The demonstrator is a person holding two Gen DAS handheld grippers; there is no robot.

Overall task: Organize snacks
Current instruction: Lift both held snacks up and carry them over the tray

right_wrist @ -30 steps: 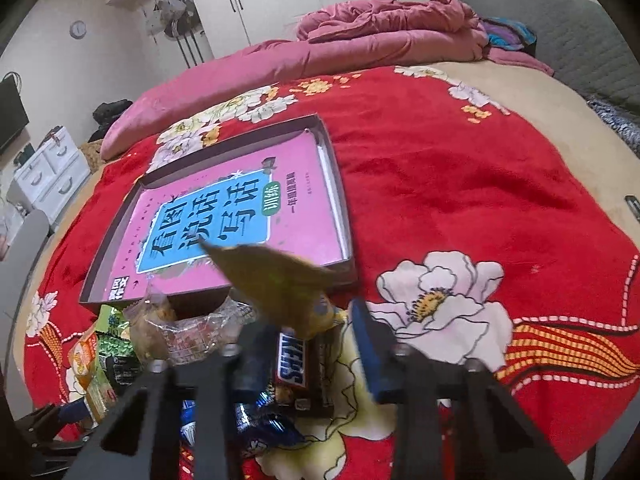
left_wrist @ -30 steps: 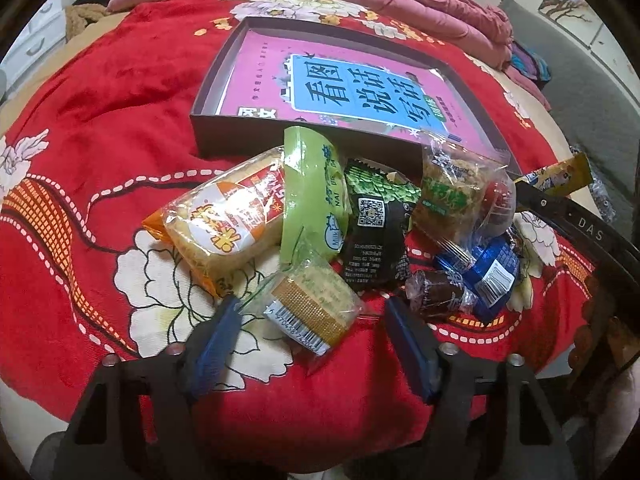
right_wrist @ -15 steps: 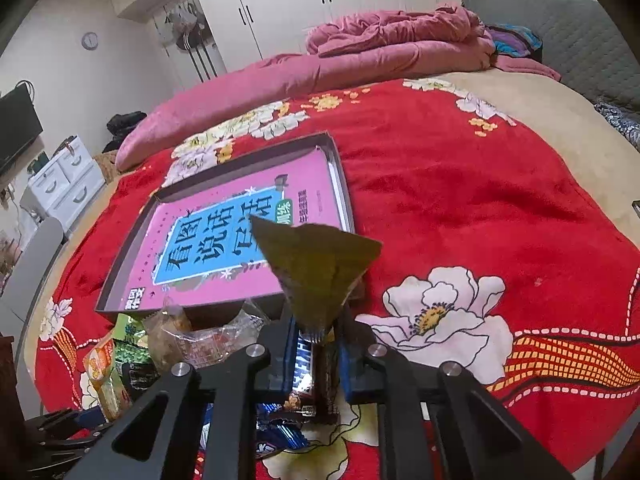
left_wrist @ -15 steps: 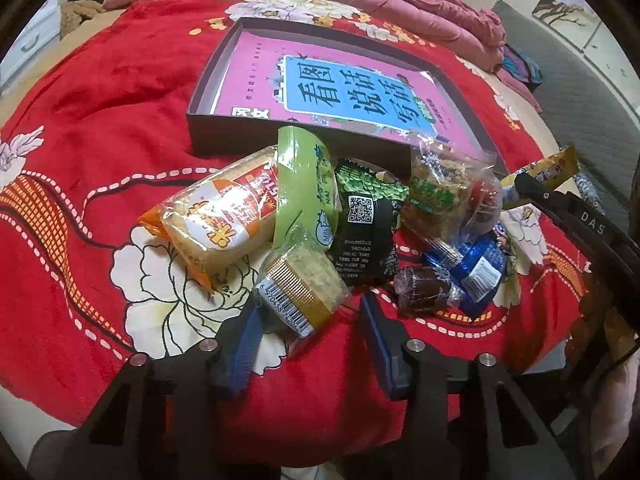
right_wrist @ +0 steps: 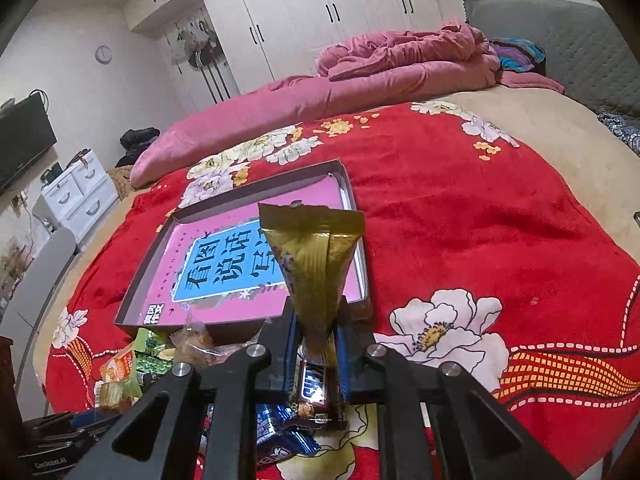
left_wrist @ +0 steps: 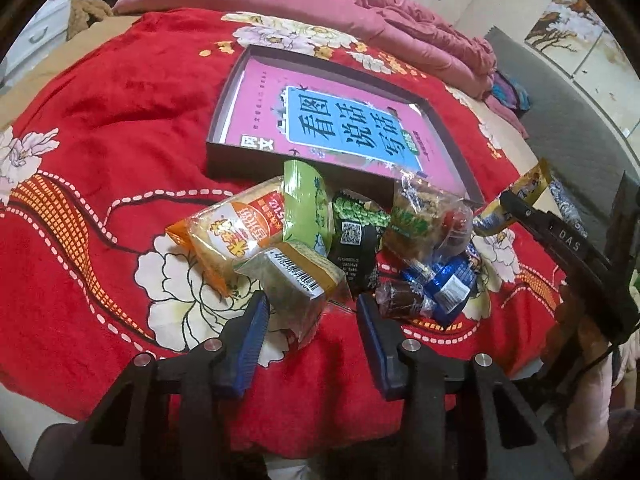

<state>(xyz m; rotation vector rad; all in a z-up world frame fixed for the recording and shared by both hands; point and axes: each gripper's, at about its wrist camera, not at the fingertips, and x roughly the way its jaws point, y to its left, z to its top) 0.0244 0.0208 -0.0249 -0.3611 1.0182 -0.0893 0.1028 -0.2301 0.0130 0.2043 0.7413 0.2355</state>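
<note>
A heap of snacks lies on the red flowered blanket [left_wrist: 100,128] in front of a shallow dark box [left_wrist: 224,160] that holds a pink book [left_wrist: 340,120]. My left gripper [left_wrist: 312,320] has its jaws closing on a clear-wrapped cake packet [left_wrist: 296,284], which sits tilted between the blue pads, raised over the orange packet [left_wrist: 236,232]. My right gripper [right_wrist: 316,332] is shut on a gold packet [right_wrist: 316,256] that stands upright over the box's [right_wrist: 140,284] near edge. That gold packet [left_wrist: 528,188] also shows at the right of the left wrist view.
The heap holds a green packet [left_wrist: 308,208], a black packet [left_wrist: 352,248], a clear bag of cakes [left_wrist: 424,216], blue wrappers [left_wrist: 448,284] and a brown sweet [left_wrist: 400,300]. A chocolate bar [right_wrist: 316,388] lies under my right gripper. Pink bedding [right_wrist: 360,84] lies behind the box.
The left jaws narrowed around the clear-wrapped packet and raised it. The right jaws shut on the gold packet and lifted it upright, above the chocolate bar.
</note>
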